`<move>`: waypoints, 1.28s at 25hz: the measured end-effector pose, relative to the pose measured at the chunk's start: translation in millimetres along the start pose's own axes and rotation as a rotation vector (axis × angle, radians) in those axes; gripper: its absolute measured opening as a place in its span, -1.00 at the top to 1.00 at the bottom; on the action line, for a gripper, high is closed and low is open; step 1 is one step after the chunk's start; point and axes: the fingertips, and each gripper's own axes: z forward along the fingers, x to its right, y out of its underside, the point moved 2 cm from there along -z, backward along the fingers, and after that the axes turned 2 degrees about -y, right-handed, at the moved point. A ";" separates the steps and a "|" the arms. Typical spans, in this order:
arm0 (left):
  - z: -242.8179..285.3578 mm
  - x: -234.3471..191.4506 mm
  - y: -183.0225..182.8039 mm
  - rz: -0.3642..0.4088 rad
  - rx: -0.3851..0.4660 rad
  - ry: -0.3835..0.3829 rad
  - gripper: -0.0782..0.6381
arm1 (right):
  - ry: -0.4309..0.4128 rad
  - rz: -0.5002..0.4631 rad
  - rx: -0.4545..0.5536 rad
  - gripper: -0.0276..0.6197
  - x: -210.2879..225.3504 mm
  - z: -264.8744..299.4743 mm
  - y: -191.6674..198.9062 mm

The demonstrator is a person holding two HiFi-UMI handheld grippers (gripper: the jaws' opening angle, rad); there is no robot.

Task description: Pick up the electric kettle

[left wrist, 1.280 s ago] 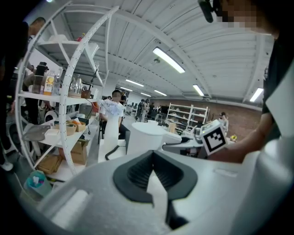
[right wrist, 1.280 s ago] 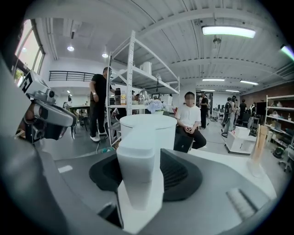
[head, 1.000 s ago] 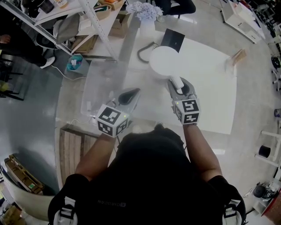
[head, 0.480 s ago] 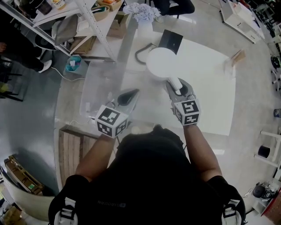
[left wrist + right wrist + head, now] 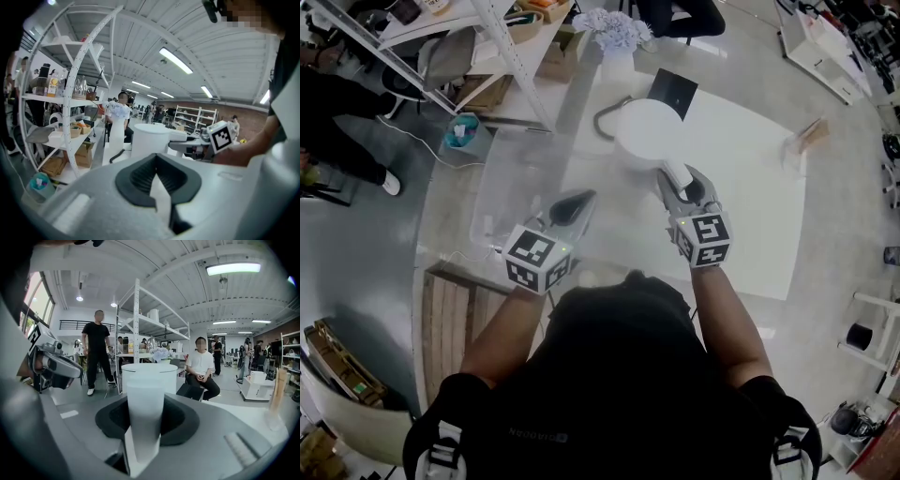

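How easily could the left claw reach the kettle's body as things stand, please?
Probably yes, easily: the left claw hangs shut over the glass table, and the white table between it and the kettle looks bare. The right claw, its jaws just closing onto the handle, takes only that side.

White electric kettle (image 5: 651, 131) upright on table (image 5: 750, 206).

No legible text or labels
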 end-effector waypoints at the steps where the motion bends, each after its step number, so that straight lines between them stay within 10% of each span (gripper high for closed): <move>1: -0.4 -1.5 -0.4 -0.001 0.001 -0.005 0.77 | 0.001 0.005 0.004 0.51 0.4 0.8 -1.1; 18: 1.5 -10.1 -0.8 -0.005 0.007 -0.009 0.77 | 0.023 0.021 0.067 0.51 10.9 -11.1 -24.5; 32: 36.7 33.1 -0.2 0.048 -0.025 0.126 0.77 | 0.292 0.100 0.051 0.51 86.1 -98.3 15.4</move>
